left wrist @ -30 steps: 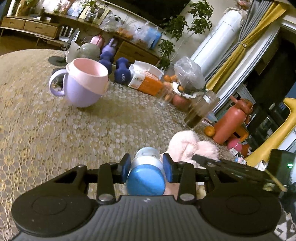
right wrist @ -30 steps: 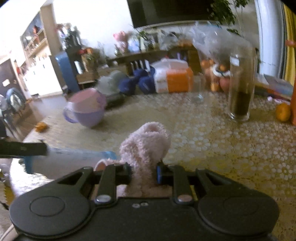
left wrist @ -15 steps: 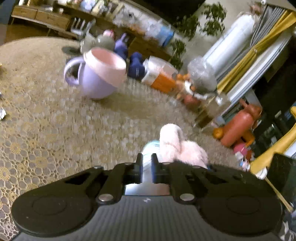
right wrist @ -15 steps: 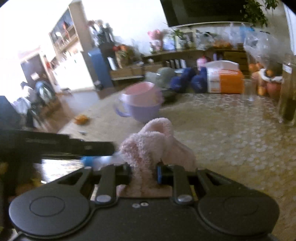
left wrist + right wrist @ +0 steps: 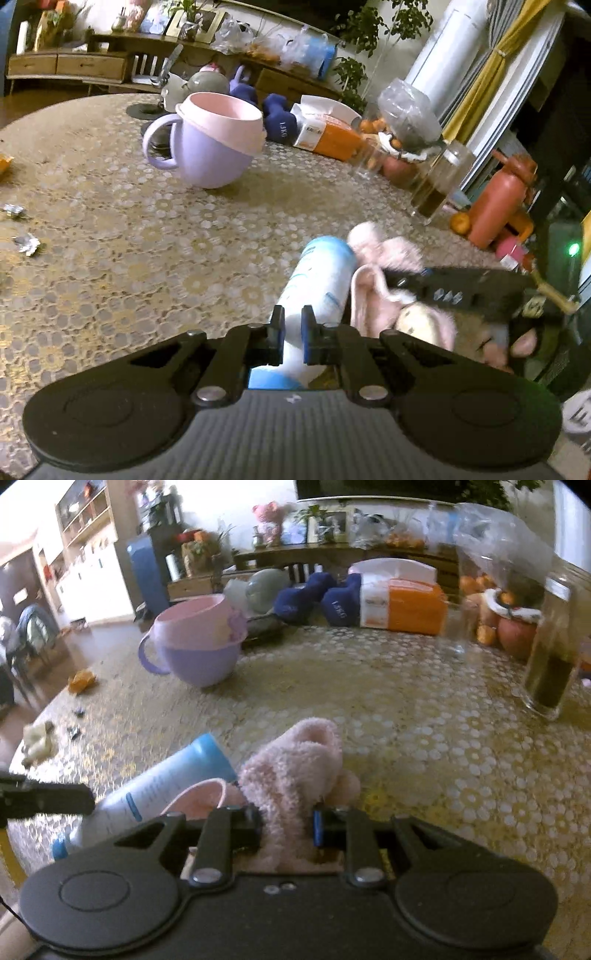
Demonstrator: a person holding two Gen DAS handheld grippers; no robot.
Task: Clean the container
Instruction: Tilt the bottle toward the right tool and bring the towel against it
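A white bottle (image 5: 321, 280) with blue ends lies on the lace-covered table (image 5: 129, 240), its length running away from the left wrist camera. My left gripper (image 5: 293, 332) hovers over its near half with the jaws almost together, far narrower than the bottle. A fluffy pink cloth (image 5: 295, 768) is pinched in my right gripper (image 5: 288, 823) and presses against the bottle (image 5: 159, 790) on its right side. In the left wrist view the same cloth (image 5: 388, 251) bulges beside the bottle. A purple mug with a pink insert (image 5: 210, 147) stands farther back.
A tall glass of dark liquid (image 5: 550, 664) stands at the right. An orange tissue box (image 5: 402, 602), blue dumbbells (image 5: 314, 594) and bagged fruit (image 5: 498, 602) line the far edge. Foil scraps (image 5: 26, 243) and a peel (image 5: 81, 681) litter the left side.
One second ago my left gripper held the bottle by its blue end with wide jaws; the jaws have since closed and the bottle lies beneath them. The right gripper kept hold of the cloth.
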